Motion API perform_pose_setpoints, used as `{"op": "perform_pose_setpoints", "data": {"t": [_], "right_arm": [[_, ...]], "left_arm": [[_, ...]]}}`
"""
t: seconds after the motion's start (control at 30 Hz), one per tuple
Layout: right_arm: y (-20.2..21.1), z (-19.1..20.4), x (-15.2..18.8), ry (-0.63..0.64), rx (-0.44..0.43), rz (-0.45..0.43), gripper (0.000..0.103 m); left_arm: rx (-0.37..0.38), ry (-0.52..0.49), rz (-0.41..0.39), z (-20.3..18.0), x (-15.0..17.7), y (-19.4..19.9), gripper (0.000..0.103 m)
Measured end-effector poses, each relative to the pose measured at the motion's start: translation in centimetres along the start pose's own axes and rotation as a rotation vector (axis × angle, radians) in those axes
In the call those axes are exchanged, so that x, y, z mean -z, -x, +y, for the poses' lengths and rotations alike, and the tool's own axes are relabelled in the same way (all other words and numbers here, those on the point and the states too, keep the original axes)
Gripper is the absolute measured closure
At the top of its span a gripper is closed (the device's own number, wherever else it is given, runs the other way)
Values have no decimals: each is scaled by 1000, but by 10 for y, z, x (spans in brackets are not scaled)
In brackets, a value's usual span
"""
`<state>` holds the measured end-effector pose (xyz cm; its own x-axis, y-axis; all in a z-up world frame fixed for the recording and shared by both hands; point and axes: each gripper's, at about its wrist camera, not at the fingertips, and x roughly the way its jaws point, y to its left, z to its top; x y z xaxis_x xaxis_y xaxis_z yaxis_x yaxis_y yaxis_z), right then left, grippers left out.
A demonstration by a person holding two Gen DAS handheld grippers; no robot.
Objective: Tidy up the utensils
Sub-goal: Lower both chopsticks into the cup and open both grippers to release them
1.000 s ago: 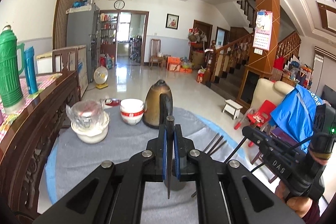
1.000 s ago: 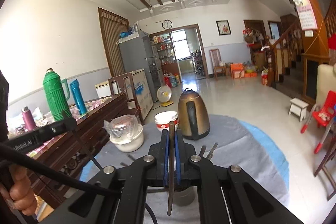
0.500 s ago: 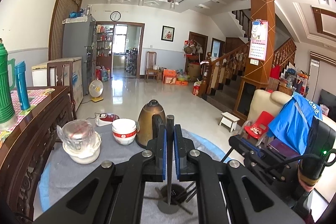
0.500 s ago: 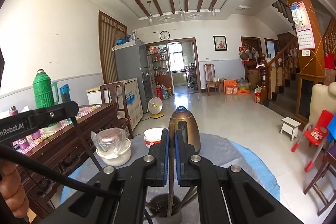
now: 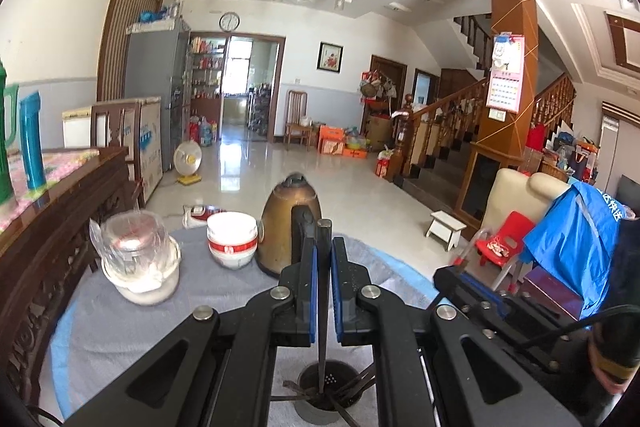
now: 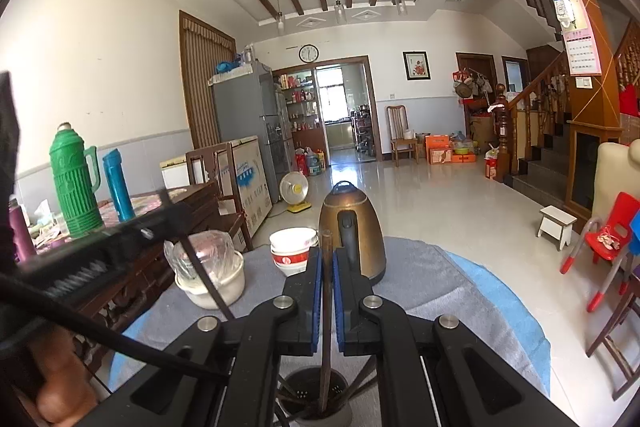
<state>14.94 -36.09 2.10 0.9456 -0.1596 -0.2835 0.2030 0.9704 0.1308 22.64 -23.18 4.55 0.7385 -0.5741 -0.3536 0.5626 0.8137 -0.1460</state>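
Note:
A dark chopstick (image 5: 322, 307) stands upright in my left gripper (image 5: 323, 245), which is shut on it. Its lower end reaches into a dark round utensil holder (image 5: 313, 411) directly below, among several other chopsticks (image 5: 354, 387). My right gripper (image 6: 327, 255) is shut on a brown chopstick (image 6: 326, 323), whose lower end stands inside the same holder (image 6: 340, 415). In the left wrist view the right gripper (image 5: 460, 277) appears close by on the right. In the right wrist view the left gripper (image 6: 176, 217) shows at the left with its chopstick (image 6: 204, 279) slanting down.
The holder stands on a round table under a grey cloth (image 5: 120, 327). Behind it are a bronze kettle (image 5: 290, 223), stacked white-and-red bowls (image 5: 232, 243) and a wrapped jar in a white bowl (image 5: 136, 259). A carved wooden sideboard (image 5: 60, 227) with thermoses (image 6: 74, 183) flanks the left.
Both grippers have drawn back from the kettle with their chopsticks and sunk a little. The holder has come fully into view beneath them, and the chopstick ends now sit in its mouth.

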Motion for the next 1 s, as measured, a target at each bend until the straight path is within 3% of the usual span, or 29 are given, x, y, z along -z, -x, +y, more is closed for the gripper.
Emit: {"op": "perform_pose_setpoints", "data": {"t": [0.4,1.0], "right_arm": [[-9,-13,28,-70,-8,88,97],[-16,-14,40,-99,1,123,97]], "left_arm": [[-35,-3,89,-1,32,-25,96],[-73,-40,141,-1,51,-32,95]]}}
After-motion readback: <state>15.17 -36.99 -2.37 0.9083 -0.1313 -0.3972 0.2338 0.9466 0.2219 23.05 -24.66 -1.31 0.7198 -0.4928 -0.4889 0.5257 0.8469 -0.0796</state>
